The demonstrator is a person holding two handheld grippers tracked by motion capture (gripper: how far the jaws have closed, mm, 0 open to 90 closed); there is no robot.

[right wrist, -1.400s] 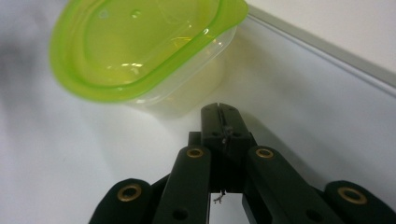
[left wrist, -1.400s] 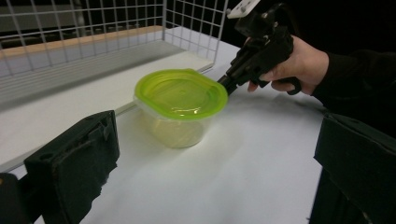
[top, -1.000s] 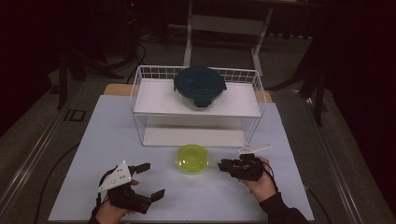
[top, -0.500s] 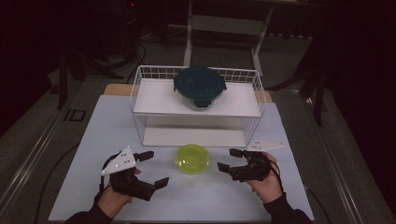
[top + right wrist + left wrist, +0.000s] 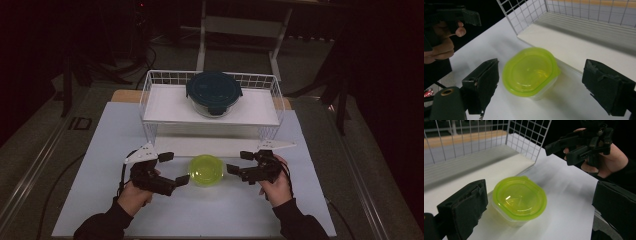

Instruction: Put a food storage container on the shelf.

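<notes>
In the left gripper view, the wire rack was cut off by the top and left edges, and the far side of the green-lidded tub was hidden behind its own lid. The contents of the dark-lidded bowl were concealed in the high view. The room beyond the table was lost in darkness there.

Dim recording lab, not a home.
A white-topped counter stands among dark stands, floor cables and a metal frame at the far side.
</notes>
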